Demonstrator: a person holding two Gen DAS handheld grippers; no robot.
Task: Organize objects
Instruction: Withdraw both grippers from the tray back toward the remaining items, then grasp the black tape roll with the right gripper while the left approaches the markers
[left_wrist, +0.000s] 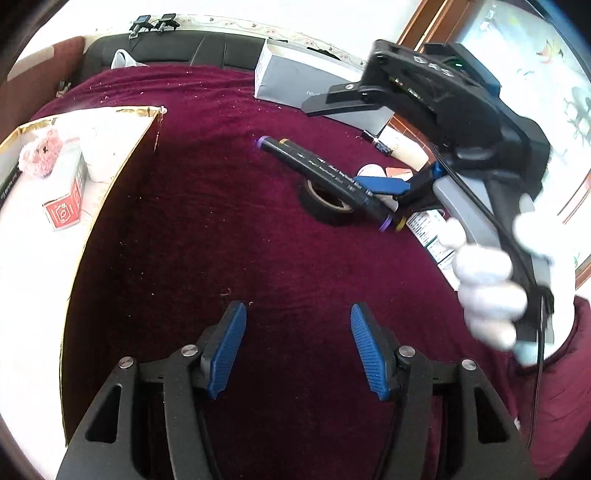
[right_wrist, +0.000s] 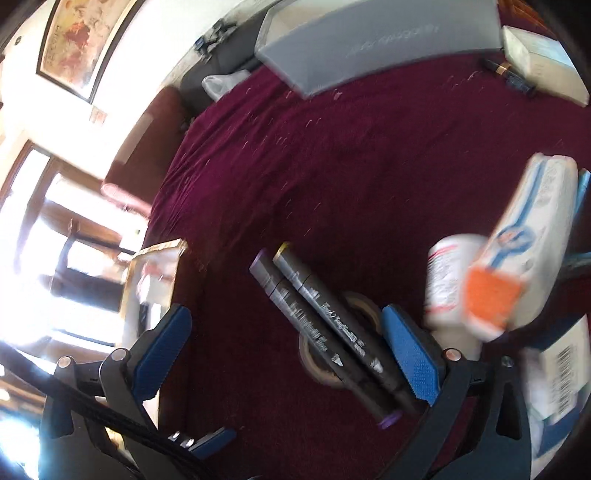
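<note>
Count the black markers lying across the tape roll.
2. Both markers, purple-capped and yellow-capped, lie side by side across the tape roll, between the right gripper's open jaws.

Little here can be read. On the right gripper's housing (left_wrist: 436, 70) you see white digits — too blurred to make out. The two dark markers (right_wrist: 332, 332) bear white script along their barrels, illegible. Just right of the markers, a white box (right_wrist: 565, 365) carries a barcode. Beyond the markers, the grey box (right_wrist: 388, 40) shows faint lettering — unreadable.
</note>
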